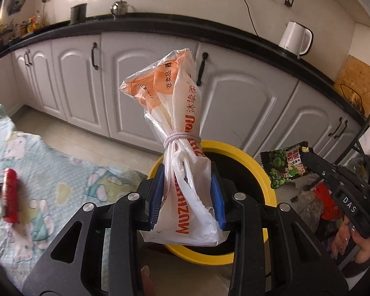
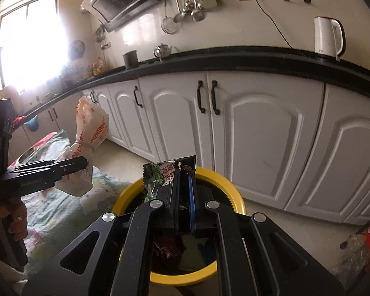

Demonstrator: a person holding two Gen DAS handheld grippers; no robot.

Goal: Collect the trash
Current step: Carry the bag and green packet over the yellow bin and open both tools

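The left gripper [image 1: 188, 194] clamps a soft, light tied plastic bag [image 1: 177, 133] below its hair-tie knot; the right gripper [image 2: 183, 190] pinches a crinkly snack wrapper [image 2: 160, 177] over the yellow-rimmed bin [image 2: 236, 197].

A white and orange plastic bag [image 1: 182, 153] stands up tall. A pale hair band is tied around its middle, so the top puffs out. Orange letters run along its side. It hangs in the air above the bin. A small green snack packet [image 2: 160, 177] with red and white print is crinkled and flat, and it is also up in the air over the bin. The bin [image 2: 236, 197] is round with a yellow rim and dark inside. Bits of trash lie at the bottom.
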